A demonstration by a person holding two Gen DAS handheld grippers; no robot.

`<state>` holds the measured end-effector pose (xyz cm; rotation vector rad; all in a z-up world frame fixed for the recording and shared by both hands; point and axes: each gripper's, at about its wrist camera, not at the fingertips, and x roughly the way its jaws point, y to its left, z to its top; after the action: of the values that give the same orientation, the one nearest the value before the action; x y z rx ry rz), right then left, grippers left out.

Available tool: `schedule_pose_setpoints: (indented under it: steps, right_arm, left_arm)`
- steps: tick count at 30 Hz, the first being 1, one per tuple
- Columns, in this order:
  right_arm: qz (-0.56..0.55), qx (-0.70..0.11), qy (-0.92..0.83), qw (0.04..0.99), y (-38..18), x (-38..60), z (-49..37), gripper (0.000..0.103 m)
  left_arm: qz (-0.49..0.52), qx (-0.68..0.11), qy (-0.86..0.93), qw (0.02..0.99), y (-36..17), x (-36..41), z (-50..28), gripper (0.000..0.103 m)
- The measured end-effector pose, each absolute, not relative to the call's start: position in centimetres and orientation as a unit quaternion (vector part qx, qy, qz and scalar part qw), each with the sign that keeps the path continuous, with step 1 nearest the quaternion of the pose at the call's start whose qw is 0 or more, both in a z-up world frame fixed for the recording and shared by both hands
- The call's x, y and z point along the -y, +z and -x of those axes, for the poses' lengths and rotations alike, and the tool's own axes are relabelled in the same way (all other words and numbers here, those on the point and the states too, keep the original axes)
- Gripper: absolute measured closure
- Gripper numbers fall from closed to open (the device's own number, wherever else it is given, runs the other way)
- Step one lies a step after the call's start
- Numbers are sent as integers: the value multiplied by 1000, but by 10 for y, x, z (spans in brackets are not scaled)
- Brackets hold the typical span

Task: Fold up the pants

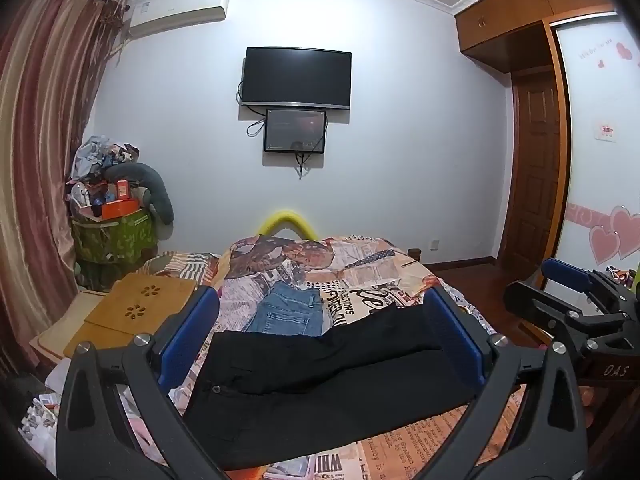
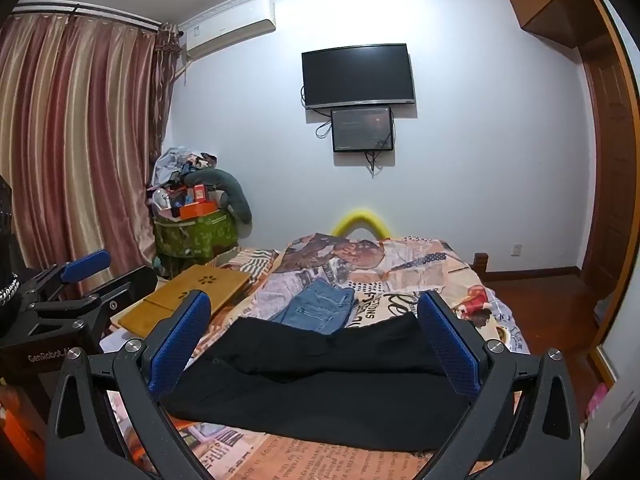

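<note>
The black pants (image 1: 320,384) lie across the near end of the bed (image 1: 400,280), one leg doubled over the other, with folded jeans (image 1: 288,312) just beyond them toward the foot. Both the left claw (image 1: 320,344) and the right claw (image 2: 316,344) hang released above the cloth, gripping nothing. I judge the work sits between folds; the next move calls for lowering both claws to one end of the pants and pinching it to bring it over.

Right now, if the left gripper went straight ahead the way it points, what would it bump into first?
Probably the black pants on the bed. The open left gripper seems aimed over them, with the blue jeans beyond. Depth is hard to judge here.
</note>
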<state>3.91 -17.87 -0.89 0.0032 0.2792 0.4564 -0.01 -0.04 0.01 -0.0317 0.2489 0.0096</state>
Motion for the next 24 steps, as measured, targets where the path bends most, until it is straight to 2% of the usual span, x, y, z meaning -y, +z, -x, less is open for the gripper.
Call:
schedule_pose_setpoints:
  steps: [24]
  right_arm:
    - [-5,-136,220,966,-8,186,-41,0]
  left_arm:
    - [24,-126,4,992,-2,0,-2,0]
